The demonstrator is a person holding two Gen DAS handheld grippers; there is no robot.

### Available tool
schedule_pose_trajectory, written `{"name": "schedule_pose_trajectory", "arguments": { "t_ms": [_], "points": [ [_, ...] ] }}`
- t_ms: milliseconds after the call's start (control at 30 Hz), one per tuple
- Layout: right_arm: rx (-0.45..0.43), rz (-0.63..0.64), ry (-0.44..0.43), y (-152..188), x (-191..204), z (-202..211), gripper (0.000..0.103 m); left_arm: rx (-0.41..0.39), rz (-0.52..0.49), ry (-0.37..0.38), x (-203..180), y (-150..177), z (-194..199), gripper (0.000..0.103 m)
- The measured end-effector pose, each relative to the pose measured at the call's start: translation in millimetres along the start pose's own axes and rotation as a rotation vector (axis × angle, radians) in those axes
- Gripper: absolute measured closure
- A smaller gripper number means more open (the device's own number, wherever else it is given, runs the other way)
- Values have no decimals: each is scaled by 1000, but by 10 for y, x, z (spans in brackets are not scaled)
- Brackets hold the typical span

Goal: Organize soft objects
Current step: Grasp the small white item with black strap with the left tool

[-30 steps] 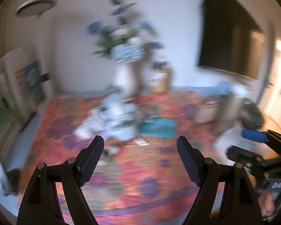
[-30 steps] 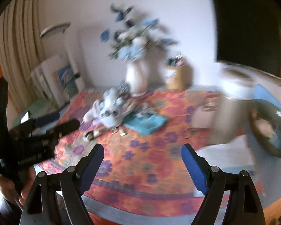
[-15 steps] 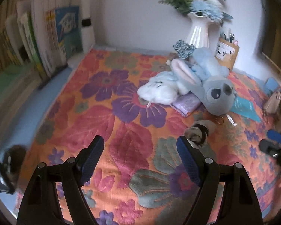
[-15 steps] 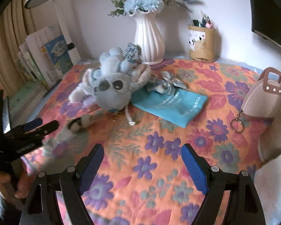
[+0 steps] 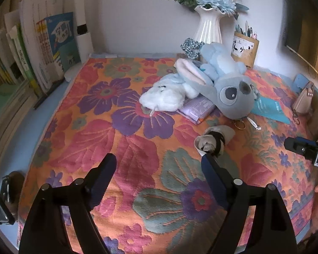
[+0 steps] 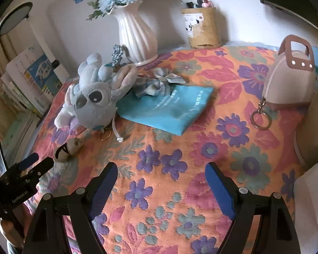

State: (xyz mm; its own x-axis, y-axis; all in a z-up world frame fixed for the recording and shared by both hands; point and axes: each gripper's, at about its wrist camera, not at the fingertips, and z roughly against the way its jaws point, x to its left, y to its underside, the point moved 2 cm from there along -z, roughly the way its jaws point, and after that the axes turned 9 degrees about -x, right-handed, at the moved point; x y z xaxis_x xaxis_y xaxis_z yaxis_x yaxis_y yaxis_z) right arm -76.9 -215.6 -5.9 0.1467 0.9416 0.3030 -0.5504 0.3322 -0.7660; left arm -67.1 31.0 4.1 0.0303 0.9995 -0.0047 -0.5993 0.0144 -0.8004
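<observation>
Both claws have come down from a high, blurred look at the room to a low, steady aim over the flowered cloth, so the sorting has not begun; this reads as an approach before a first pick. The left claw (image 5: 159, 165) stands open with nothing between its pads, and its jaws have just widened a little more; only bare cloth (image 5: 120, 148) lies in the gap. Just beyond its right pad sits a small rolled sock bundle (image 5: 214, 140) bound with a dark band, probably the easiest first pick. Farther ahead lie the white fluffy toy (image 5: 163, 97) and, touching it, the grey-blue plush (image 5: 231, 93), partly on a purple packet (image 5: 198, 108). The right claw (image 6: 161, 173) is equally open and empty, angled down at the cloth. Ahead of it lies the teal pouch (image 6: 165, 108), with a striped fabric bow (image 6: 159, 84) resting on its far edge and the plush to the left. To the right stands a pink purse (image 6: 290, 84), and behind everything a white vase (image 6: 135, 36). At the left edge of the right view the left claw shows beside the sock bundle, with part of the person's hand beneath it.
</observation>
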Motion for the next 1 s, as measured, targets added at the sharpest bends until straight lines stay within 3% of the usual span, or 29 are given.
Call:
{"name": "schedule_pose_trajectory", "arguments": {
  "t_ms": [167,367,467,667,733,833,1000],
  "points": [
    [6,-5,-4,-6,-17,-6,20,-12,11,7,4,-45,65,22],
    [24,6,-9,-112,14,9,20,-39,-10,159,-237,-193,184,22],
    [6,6,-60,-249,130,55,20,14,-27,222,-370,-206,19,22],
    [23,-5,-207,-521,516,-67,15,66,-37,270,-512,-142,-174,23],
    [19,11,-202,-561,637,-156,14,67,-31,277,-508,-115,-183,44],
    [5,-19,-203,-616,730,-364,14,49,-3,287,-469,-109,-167,65],
    [18,-92,-239,-660,717,-649,14,17,-1,273,-462,-134,-128,67]
  ]
}}
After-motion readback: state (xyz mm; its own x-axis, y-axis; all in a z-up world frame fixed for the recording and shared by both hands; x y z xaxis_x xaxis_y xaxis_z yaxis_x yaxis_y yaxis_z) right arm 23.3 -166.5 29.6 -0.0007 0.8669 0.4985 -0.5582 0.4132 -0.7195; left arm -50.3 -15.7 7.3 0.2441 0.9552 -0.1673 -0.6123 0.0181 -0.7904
